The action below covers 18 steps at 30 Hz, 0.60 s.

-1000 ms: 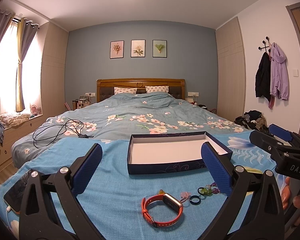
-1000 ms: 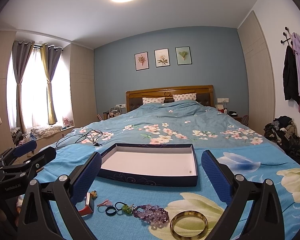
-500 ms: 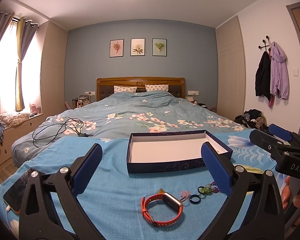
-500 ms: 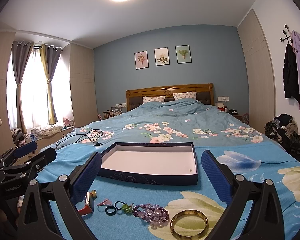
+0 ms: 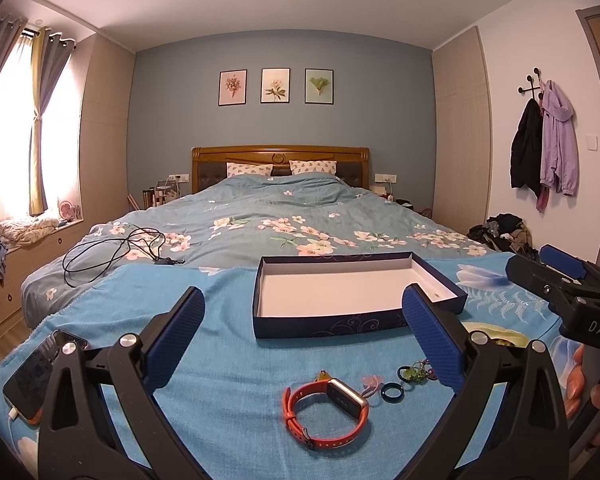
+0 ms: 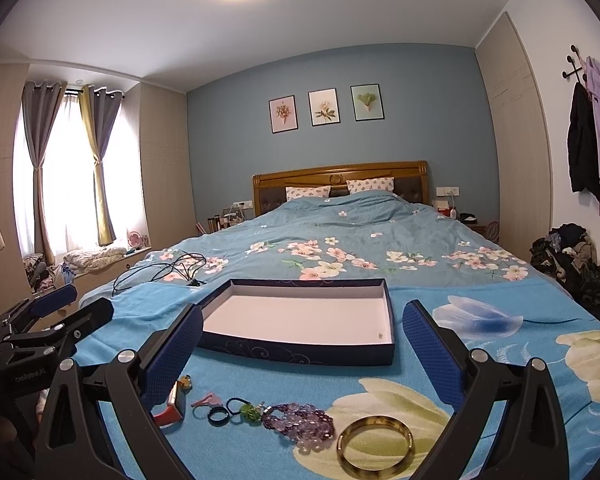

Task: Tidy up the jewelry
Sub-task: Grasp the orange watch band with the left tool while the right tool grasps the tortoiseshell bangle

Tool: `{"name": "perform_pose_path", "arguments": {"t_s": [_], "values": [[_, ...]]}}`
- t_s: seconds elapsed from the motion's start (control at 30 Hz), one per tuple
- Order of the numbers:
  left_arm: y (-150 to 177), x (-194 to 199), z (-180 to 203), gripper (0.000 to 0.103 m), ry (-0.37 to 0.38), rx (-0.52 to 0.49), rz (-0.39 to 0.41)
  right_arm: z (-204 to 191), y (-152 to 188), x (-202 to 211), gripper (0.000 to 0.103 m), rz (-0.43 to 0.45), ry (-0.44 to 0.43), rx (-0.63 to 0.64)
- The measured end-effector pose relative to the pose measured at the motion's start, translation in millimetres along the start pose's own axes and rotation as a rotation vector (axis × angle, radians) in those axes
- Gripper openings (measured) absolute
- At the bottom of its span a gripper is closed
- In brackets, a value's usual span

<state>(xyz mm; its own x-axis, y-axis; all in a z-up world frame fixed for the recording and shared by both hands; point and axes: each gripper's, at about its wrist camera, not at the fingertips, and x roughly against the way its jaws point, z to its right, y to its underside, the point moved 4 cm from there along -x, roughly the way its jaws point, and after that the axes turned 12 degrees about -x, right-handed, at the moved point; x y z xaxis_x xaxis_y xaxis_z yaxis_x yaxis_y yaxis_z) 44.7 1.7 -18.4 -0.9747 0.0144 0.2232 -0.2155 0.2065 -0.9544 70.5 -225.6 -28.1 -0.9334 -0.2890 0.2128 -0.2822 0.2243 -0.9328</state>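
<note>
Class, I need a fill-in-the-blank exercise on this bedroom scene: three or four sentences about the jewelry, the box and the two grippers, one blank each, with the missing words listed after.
1. The navy box on the blanket holds no ____ yet.
2. The watch has an ____ strap.
3. The beaded bracelet lies between the green charm and the ____ bangle.
4. The left gripper and right gripper both stand ____, holding nothing.

Missing words: jewelry; orange; gold; open

"DAS" on right gripper (image 5: 580,312)
</note>
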Motion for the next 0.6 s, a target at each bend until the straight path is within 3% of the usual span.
{"name": "perform_pose_path", "arguments": {"t_s": [0.2, 0.47, 0.6], "values": [[9.0, -9.1, -5.2, 0.097, 0.045, 0.006, -0.060, 17.6, 0.6, -4.0, 0.097, -0.068, 0.035, 0.023], [40.5, -41.4, -14.3, 0.097, 0.175, -0.013, -0.246, 69.7, 27.2, -28.2, 0.096, -0.376, 0.117, 0.052], [52.4, -55.7, -9.9, 0.084, 0.247, -0.038, -0.324, 83.9, 40.6, -34.3, 0.086, -0.470, 0.110, 0.030]]}}
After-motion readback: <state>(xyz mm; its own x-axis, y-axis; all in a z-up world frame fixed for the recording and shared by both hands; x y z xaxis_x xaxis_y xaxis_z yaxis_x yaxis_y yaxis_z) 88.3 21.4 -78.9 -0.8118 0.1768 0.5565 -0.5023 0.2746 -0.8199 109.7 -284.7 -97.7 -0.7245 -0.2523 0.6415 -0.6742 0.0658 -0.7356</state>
